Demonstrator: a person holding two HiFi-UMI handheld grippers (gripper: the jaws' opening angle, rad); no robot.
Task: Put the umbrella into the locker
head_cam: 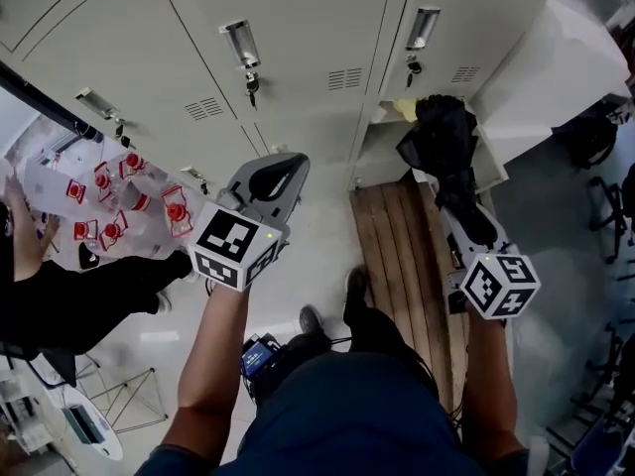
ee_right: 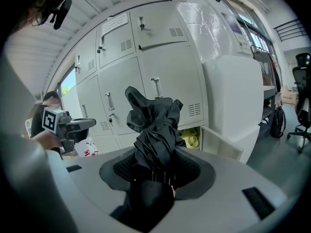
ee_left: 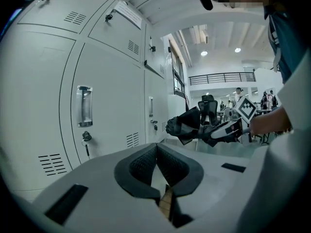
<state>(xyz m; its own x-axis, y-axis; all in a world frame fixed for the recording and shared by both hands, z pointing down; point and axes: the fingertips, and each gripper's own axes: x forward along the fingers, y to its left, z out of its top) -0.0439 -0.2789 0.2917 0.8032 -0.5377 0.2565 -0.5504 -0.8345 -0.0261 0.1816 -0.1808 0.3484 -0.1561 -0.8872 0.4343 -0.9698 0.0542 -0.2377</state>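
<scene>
Jaws of right gripper clamped on folded black umbrella; loose canopy end sticks forward beyond pads, near open locker compartment, low in the bank. Left gripper: pads together, nothing held, facing closed doors.

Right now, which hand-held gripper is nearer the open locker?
Right. The right hand-held gripper, holding the umbrella, sits before the open locker; the left hand-held gripper faces closed doors beside it.

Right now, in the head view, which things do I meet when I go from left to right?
plastic bag → left gripper → umbrella → black bag
</scene>
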